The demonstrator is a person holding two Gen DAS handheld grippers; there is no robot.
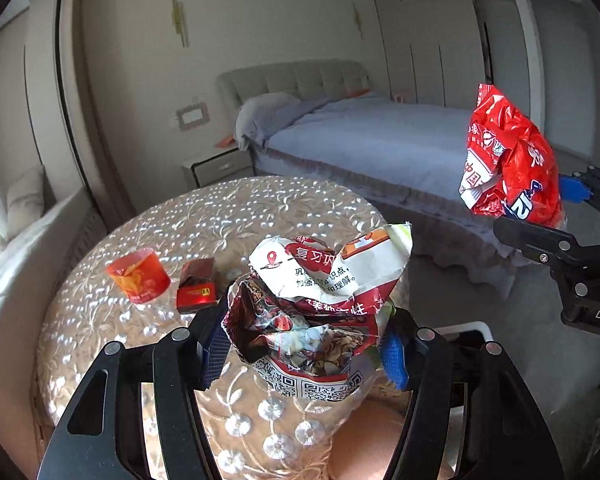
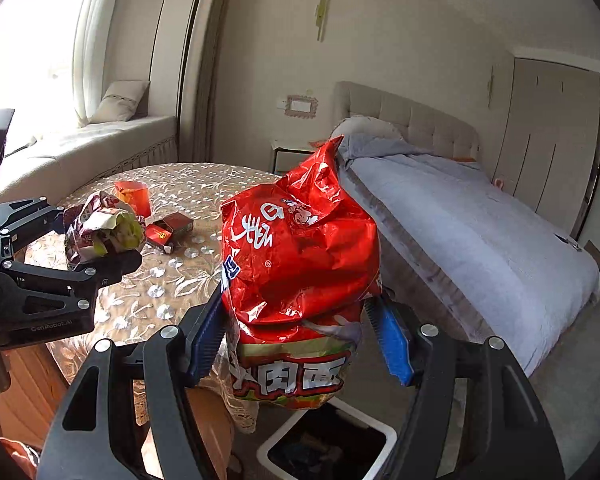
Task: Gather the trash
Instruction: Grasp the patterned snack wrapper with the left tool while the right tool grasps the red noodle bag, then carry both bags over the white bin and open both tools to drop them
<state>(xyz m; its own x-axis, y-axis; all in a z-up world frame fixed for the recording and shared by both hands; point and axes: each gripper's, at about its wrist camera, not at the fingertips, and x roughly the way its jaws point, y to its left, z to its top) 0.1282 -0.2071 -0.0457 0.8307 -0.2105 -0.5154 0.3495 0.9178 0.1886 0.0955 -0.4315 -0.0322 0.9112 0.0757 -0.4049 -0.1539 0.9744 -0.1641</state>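
Note:
My left gripper (image 1: pixel 302 354) is shut on a crumpled white and dark red snack wrapper (image 1: pixel 316 304), held above the round table's near edge; the same wrapper (image 2: pixel 104 230) shows at the left of the right wrist view. My right gripper (image 2: pixel 300 344) is shut on a crumpled red noodle bag (image 2: pixel 300 256), also seen at the right of the left wrist view as the red bag (image 1: pixel 508 164). Below the red bag stands a white bin (image 2: pixel 276 446) with a dark inside. On the table lie a red cup (image 1: pixel 138 276) and a small red box (image 1: pixel 196 288).
The round table (image 1: pixel 204 216) has a shiny embroidered cloth. Behind it are a bed (image 1: pixel 380 136) with grey bedding, a nightstand (image 1: pixel 216 164) and wardrobe doors. A window seat (image 2: pixel 100 140) with a cushion runs along the left wall.

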